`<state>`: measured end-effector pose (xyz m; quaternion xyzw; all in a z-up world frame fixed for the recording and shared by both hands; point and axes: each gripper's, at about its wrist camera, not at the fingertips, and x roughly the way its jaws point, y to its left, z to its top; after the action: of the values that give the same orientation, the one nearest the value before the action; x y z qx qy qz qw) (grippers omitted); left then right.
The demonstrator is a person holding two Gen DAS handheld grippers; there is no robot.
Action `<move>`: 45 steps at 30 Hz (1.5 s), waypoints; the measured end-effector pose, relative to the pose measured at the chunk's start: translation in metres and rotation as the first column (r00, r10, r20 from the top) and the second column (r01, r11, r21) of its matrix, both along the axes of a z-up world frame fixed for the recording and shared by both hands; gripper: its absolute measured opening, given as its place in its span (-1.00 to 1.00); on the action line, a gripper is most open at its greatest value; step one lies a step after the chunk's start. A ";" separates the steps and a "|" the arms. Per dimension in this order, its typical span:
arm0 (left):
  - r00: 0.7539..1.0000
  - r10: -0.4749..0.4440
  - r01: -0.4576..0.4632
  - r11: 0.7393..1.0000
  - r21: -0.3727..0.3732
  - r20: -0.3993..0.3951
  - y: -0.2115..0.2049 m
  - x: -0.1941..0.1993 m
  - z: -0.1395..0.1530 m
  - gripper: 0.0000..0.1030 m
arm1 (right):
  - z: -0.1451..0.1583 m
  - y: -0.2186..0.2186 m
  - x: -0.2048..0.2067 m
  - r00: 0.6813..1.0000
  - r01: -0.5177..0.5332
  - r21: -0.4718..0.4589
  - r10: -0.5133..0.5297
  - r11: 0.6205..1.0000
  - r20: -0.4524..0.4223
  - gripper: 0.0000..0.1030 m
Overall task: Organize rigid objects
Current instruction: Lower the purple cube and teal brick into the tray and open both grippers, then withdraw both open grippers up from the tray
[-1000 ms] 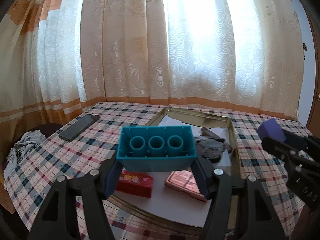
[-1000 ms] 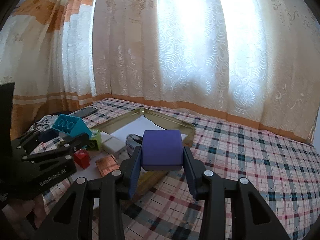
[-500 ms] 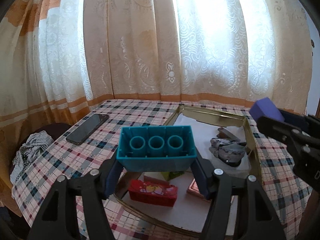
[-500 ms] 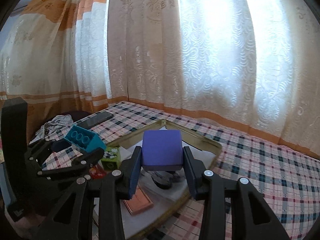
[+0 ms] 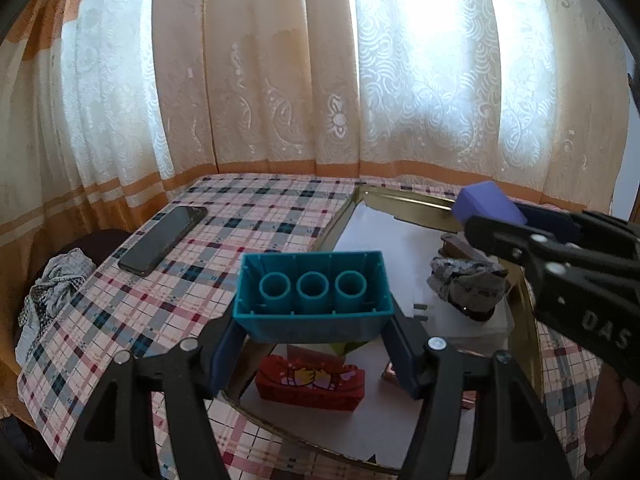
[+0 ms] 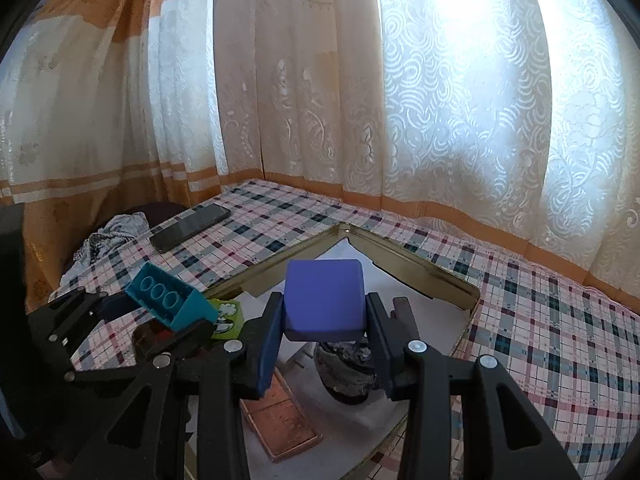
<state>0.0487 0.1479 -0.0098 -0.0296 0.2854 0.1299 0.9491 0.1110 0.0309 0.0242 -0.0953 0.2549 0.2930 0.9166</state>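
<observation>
A: Start with the largest. What fills the background?

B: Cream lace curtains (image 5: 320, 80) with an orange band, backlit, running behind the whole table (image 5: 256, 216). The table wears a checked cloth in pink, white and dark squares.

A: Next?

B: A shallow gold-rimmed tray (image 6: 424, 268) sits on the cloth, its floor lined white. Both grippers hang above it.

A: Left gripper?

B: The left gripper (image 5: 314, 320) is clamped on a teal building brick (image 5: 314, 300), pads pressed to its two short ends. The brick is held off the tray, hollow underside with three tubes turned toward the camera. In the right wrist view the same brick (image 6: 168, 300) shows at the left, above the tray's near-left edge.

A: Right gripper?

B: The right gripper (image 6: 324, 320) is clamped on a purple block (image 6: 324, 300), one pad on each side, held in the air over the tray floor. From the left wrist view the block (image 5: 490, 204) sits over the tray's far right side.

A: Items lying in the tray?

B: A grey crumpled lump (image 5: 466, 284) toward the right; I cannot tell what it is. A red box with a cartoon print (image 5: 310, 382) under the teal brick. A copper-coloured flat slab (image 6: 280, 420) near the front. A green block (image 6: 228, 316) is partly hidden behind the left gripper.

A: Off the tray?

B: A dark phone (image 5: 162, 240) lies flat on the cloth at left. A checked rag (image 5: 52, 284) is bunched just past the table's left edge.
</observation>
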 end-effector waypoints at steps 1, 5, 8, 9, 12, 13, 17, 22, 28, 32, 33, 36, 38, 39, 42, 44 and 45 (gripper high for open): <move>1.000 -0.003 0.003 1.000 0.003 0.000 -0.001 0.000 0.000 0.24 | -0.001 0.001 0.001 1.000 -0.001 -0.004 0.001 1.000 -0.006 -0.17; 1.000 -0.018 0.018 1.000 0.007 -0.008 -0.004 0.002 0.000 0.24 | -0.008 0.009 0.009 0.999 -0.003 -0.031 0.002 1.000 -0.032 -0.17; 0.999 -0.030 0.031 0.999 0.020 -0.013 -0.008 0.003 -0.001 0.25 | -0.012 0.013 0.014 0.999 0.002 -0.045 -0.004 0.999 -0.050 -0.17; 0.999 -0.033 0.034 0.999 0.020 -0.012 -0.008 0.003 -0.001 0.25 | -0.012 0.015 0.015 0.999 0.000 -0.046 -0.003 0.999 -0.054 -0.17; 0.999 -0.041 0.042 0.999 0.021 -0.018 -0.008 0.006 -0.002 0.25 | -0.014 0.019 0.016 0.998 -0.007 -0.053 0.004 0.999 -0.056 -0.17; 0.999 -0.046 0.046 0.999 0.019 -0.019 -0.008 0.007 -0.002 0.25 | -0.014 0.020 0.015 0.998 -0.009 -0.055 0.006 0.998 -0.057 -0.16; 0.997 -0.074 0.075 0.997 0.024 -0.032 -0.014 0.009 -0.005 0.27 | -0.016 0.025 0.016 0.998 -0.022 -0.070 0.017 0.997 -0.065 -0.16; 0.997 -0.071 0.072 0.997 0.026 -0.030 -0.015 0.005 -0.006 0.54 | -0.020 0.020 0.016 0.995 -0.042 -0.053 0.037 0.998 -0.094 0.02; 1.000 -0.013 0.013 1.000 0.022 0.013 -0.008 -0.010 0.004 0.97 | -0.007 0.000 0.003 0.999 -0.014 0.003 0.014 1.000 -0.050 0.33; 0.999 0.021 -0.021 1.000 -0.002 0.040 -0.001 -0.023 0.012 0.98 | 0.006 -0.015 -0.014 1.000 0.003 0.033 -0.004 0.999 0.013 0.47; 0.999 0.026 -0.026 1.000 -0.007 0.047 -0.001 -0.025 0.014 0.99 | 0.009 -0.018 -0.019 1.000 0.008 0.036 -0.009 0.999 0.030 0.49; 0.998 0.037 -0.036 0.999 -0.015 0.056 0.001 -0.033 0.020 0.99 | 0.018 -0.025 -0.034 0.998 0.003 0.060 -0.007 0.998 0.063 0.52; 0.998 0.037 -0.036 0.999 -0.026 0.056 0.002 -0.036 0.022 0.99 | 0.022 -0.028 -0.041 0.997 -0.006 0.078 0.000 0.997 0.073 0.54; 0.998 0.042 -0.040 0.999 -0.028 0.056 0.003 -0.037 0.022 0.99 | 0.023 -0.028 -0.043 0.997 -0.009 0.080 0.003 0.997 0.074 0.54; 0.997 0.059 -0.058 0.998 -0.022 0.056 0.004 -0.039 0.022 0.99 | 0.024 -0.027 -0.051 0.996 -0.023 0.079 0.017 0.997 0.084 0.55; 0.996 0.070 -0.069 0.997 -0.016 0.054 0.006 -0.039 0.021 0.99 | 0.023 -0.028 -0.055 0.996 -0.027 0.080 0.020 0.996 0.085 0.55; 0.996 0.078 -0.078 0.997 -0.011 0.052 0.006 -0.039 0.020 0.99 | 0.022 -0.028 -0.056 0.996 -0.028 0.081 0.022 0.996 0.084 0.55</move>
<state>0.0097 0.1541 0.0102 -0.0482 0.2599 0.1648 0.9503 0.0553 0.0025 0.0465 -0.0726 0.2032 0.3105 0.9257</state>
